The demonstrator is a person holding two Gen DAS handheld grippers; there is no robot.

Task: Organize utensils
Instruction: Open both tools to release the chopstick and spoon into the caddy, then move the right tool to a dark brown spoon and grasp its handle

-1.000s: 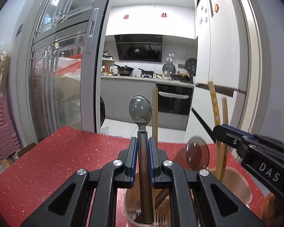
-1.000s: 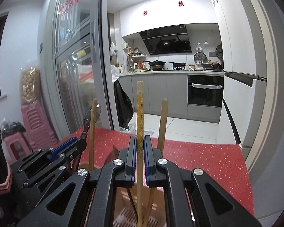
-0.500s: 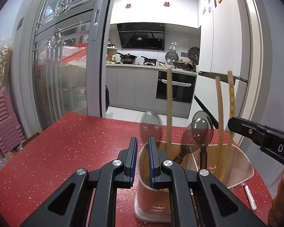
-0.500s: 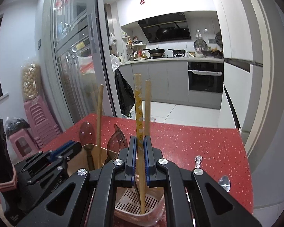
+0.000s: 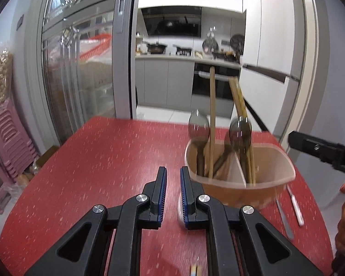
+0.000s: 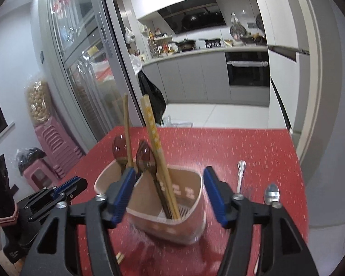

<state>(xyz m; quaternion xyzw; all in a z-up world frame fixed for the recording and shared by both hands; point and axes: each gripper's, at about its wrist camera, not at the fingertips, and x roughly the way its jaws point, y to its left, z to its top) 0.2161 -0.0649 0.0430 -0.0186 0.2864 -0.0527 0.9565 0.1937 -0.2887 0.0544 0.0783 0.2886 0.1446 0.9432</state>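
Note:
A pink divided utensil holder (image 5: 268, 174) (image 6: 184, 207) stands on the red table (image 5: 103, 161). It holds two dark translucent spoons (image 5: 199, 126) (image 6: 145, 155), a wooden chopstick (image 5: 212, 115) and patterned chopsticks (image 6: 154, 138). My left gripper (image 5: 173, 179) is empty, its jaws a small gap apart, low over the table left of the holder. My right gripper (image 6: 169, 193) is wide open and empty, just in front of the holder. It shows at the right edge of the left wrist view (image 5: 322, 151).
A metal fork (image 6: 240, 172) and metal spoon (image 6: 271, 193) lie on the table right of the holder. A knife (image 5: 284, 216) and a white utensil (image 5: 294, 204) lie there too. A chopstick end (image 5: 194, 270) lies near the table's front. Pink stools (image 5: 9, 142) stand left.
The left gripper let go of the dark spoon into the holder and drew back left. The right gripper opened wide, released the patterned chopstick into the holder and pulled back.

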